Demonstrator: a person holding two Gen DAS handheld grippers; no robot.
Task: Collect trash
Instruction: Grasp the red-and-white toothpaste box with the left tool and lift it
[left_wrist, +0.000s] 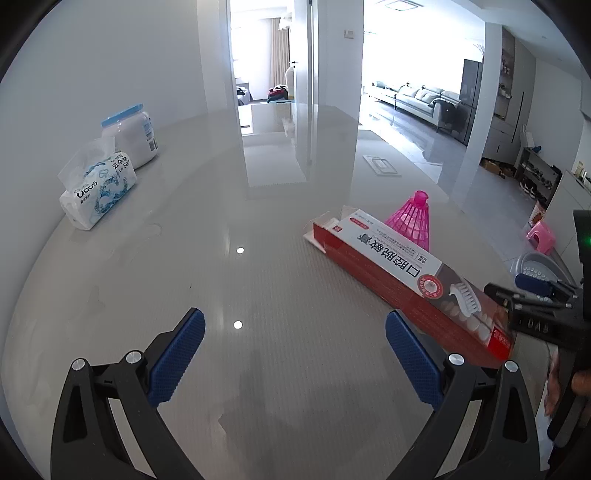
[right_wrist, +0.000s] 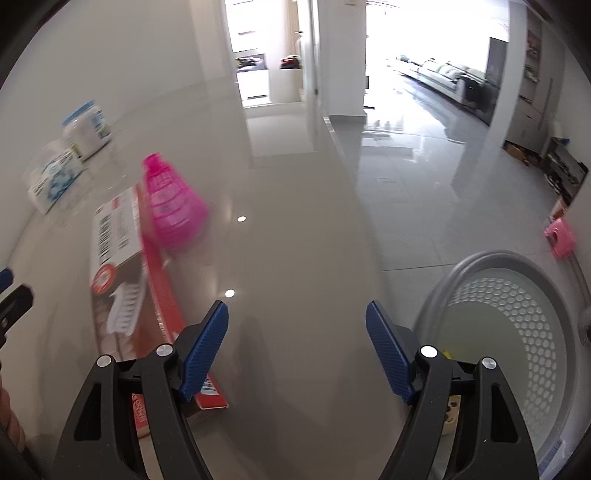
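Red and white cardboard is what stands out on the glossy grey table (left_wrist: 258, 229): a long toothpaste box (left_wrist: 402, 280) is lying flat near the table's right edge, printed face up, with a toothbrush pictured on it. Just beyond its far end a pink plastic shuttlecock (left_wrist: 412, 219) is standing with its cap up, close beside the box; whether they touch I cannot tell.

In the left wrist view the left gripper (left_wrist: 295, 354) is hovering over bare tabletop with its blue-padded jaws standing wide apart and nothing between them. Its right finger is sitting just beside the near end of the toothpaste box. At the right border of that view the right gripper (left_wrist: 532, 295) is showing as a dark shape over the table edge, next to part of a person's hand (left_wrist: 554, 384).

In the right wrist view the right gripper (right_wrist: 297, 354) is likewise spread wide and holding nothing, pointing down at the table's edge. The toothpaste box is lying to its left, partly under its left finger, and the view is blurred there. To its right, below the table, a grey perforated wastebasket (right_wrist: 517, 314) is standing on the tiled floor with a few small scraps inside.

Far off on the table's left side, a tissue pack (left_wrist: 98, 188) is resting against a white blue-lidded jar (left_wrist: 131, 134).
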